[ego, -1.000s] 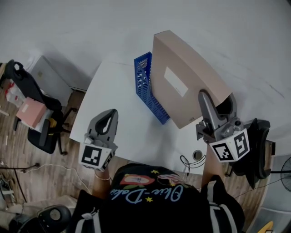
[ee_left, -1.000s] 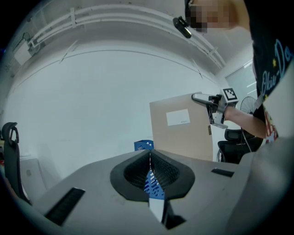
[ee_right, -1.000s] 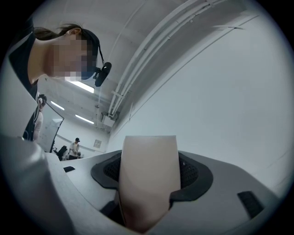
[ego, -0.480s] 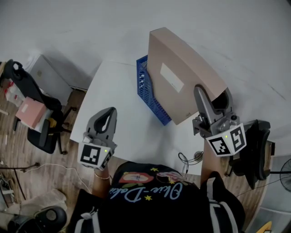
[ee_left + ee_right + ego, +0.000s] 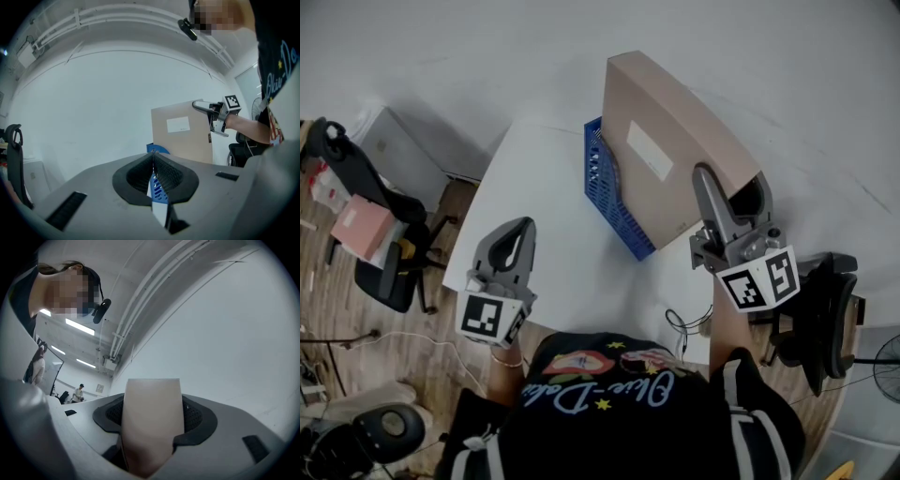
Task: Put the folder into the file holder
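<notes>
White surface (image 5: 539, 202) takes up the middle of my head view, and everything that matters sits toward its far right. The biggest thing on it is the folder (image 5: 675, 183), a thick tan box file held up on edge and tilted, its broad face turned to the left. It stands right against the blue mesh file holder (image 5: 607, 202) and covers that holder's right side. I cannot tell from here whether its lower edge has entered the slot yet.

My right tongs (image 5: 729, 192) are grasping the folder at its near right corner. In the right gripper view the tan spine (image 5: 152, 423) fills the gap between the jaws. My left tongs (image 5: 518, 234) hang clenched over the near left of the surface, well apart from both things, with nothing between them. Only a sliver of the blue holder (image 5: 157, 187) shows past the closed tips.

To do this step well, I would square the folder with the holder's long walls first. Then I would lower it straight, so the bottom edge does not catch on the mesh rim or push the light holder away. The free left tongs could steady the holder's near end if it slides.

The folder looks stiff and clean, plain cardboard-coloured, with one small white label (image 5: 644, 150) on the face.
</notes>
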Available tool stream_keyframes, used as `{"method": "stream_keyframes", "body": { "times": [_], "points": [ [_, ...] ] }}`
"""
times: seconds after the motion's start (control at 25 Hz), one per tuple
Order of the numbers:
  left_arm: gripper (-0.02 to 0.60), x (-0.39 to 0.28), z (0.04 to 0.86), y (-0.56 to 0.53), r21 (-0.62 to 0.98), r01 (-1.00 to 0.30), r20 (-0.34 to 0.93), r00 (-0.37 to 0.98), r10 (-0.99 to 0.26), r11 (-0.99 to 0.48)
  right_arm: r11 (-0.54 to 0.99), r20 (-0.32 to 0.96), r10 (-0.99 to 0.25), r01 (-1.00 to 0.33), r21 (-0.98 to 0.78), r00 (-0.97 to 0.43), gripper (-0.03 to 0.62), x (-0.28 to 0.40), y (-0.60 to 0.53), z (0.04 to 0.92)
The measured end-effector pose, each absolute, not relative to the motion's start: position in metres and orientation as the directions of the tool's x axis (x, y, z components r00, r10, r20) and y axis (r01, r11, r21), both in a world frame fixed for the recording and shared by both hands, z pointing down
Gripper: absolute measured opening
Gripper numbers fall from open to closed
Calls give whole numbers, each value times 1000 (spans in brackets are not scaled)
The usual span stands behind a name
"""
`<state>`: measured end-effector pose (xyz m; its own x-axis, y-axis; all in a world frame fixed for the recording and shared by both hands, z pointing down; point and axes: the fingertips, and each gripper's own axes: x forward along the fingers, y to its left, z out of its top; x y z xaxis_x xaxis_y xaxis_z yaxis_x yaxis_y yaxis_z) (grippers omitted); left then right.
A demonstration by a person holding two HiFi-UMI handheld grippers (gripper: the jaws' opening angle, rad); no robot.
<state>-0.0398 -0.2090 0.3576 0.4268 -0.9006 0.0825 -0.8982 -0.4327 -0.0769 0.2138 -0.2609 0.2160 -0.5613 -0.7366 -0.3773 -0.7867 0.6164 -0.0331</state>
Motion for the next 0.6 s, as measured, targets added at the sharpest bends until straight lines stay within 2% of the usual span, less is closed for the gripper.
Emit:
{"method": "stream_keyframes", "body": {
  "times": [0.6],
  "points": [
    [5,-40,365,-238,-63,-891,97,443,-891,-449,635,-350,-738,-769,-70,-577,273,199,-294,239]
  ]
}}
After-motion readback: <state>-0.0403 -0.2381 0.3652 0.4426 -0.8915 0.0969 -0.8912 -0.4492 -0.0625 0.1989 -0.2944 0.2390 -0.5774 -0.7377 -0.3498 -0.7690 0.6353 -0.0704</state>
